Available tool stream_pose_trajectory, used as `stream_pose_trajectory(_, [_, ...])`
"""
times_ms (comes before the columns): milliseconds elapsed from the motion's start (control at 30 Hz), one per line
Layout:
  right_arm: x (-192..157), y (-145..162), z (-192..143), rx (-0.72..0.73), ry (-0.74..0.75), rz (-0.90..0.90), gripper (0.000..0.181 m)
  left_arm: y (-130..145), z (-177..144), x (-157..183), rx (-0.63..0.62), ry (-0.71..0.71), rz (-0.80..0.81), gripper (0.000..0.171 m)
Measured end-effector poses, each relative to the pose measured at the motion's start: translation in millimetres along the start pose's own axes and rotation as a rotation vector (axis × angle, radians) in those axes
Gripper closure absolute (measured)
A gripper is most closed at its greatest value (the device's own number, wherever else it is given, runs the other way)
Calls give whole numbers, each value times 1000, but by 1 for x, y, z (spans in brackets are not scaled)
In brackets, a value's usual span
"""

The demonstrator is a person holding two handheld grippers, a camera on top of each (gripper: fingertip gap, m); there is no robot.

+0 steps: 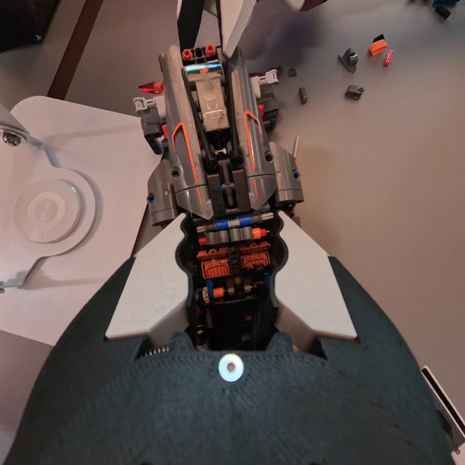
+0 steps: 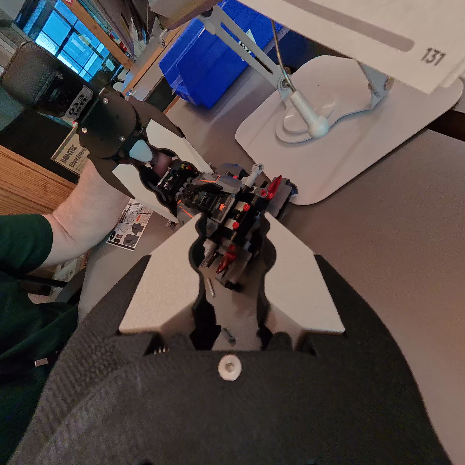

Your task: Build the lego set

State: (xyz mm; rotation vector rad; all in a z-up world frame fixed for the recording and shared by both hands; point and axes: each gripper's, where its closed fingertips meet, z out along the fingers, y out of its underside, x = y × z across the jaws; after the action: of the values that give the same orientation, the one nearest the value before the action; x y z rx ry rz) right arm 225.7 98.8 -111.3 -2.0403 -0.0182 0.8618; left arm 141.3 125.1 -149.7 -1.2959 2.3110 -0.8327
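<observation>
A grey lego car model (image 1: 216, 141) with orange stripes and a clear canopy is held between both grippers, above the table. My left gripper (image 1: 232, 214) is shut on its near end, where orange seats and blue pins show between the white fingers (image 1: 156, 264). In the right wrist view my right gripper (image 2: 233, 214) is shut on the model's (image 2: 214, 196) other end, which has red pins and dark red pointed pieces. The left gripper (image 2: 193, 193), held in a hand, grips the opposite end there. One of the right gripper's fingers (image 1: 234, 25) shows past the model's far end.
Loose pieces lie on the grey table at right: grey parts (image 1: 348, 59), an orange piece (image 1: 377, 47), a red bar (image 1: 388, 57). A thin axle (image 2: 211, 286) lies below the model. A white stand base (image 2: 352, 151) is close behind, with a blue bin (image 2: 208, 63) beyond it. A sticker sheet (image 2: 130, 226) lies at left. Left tips to right tips: about 10 cm. The red bar (image 1: 388, 57) is about equally far from each gripper, around 20 cm.
</observation>
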Motion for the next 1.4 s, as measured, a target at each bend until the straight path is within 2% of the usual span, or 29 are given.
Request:
stream_pose_trajectory(33, [-3, 1, 0, -11, -15, -3, 148, 0, 0, 0, 1, 7, -4, 111])
stream_pose_trajectory(533, [-6, 7, 10, -83, 23, -59, 147, -1, -1, -1, 36, 34, -40, 112])
stream_pose_trajectory(933, [-6, 6, 13, -46, -32, 34, 152, -3, -4, -3, 66, 39, -55, 112])
stream_pose_trajectory(1167, [-24, 3, 21, -15, -133, 56, 158, -2, -4, -3, 65, 48, -59, 112])
stream_pose_trajectory(1400, [-28, 3, 27, -15, -124, 53, 158, -1, -7, -3, 79, 55, -59, 113])
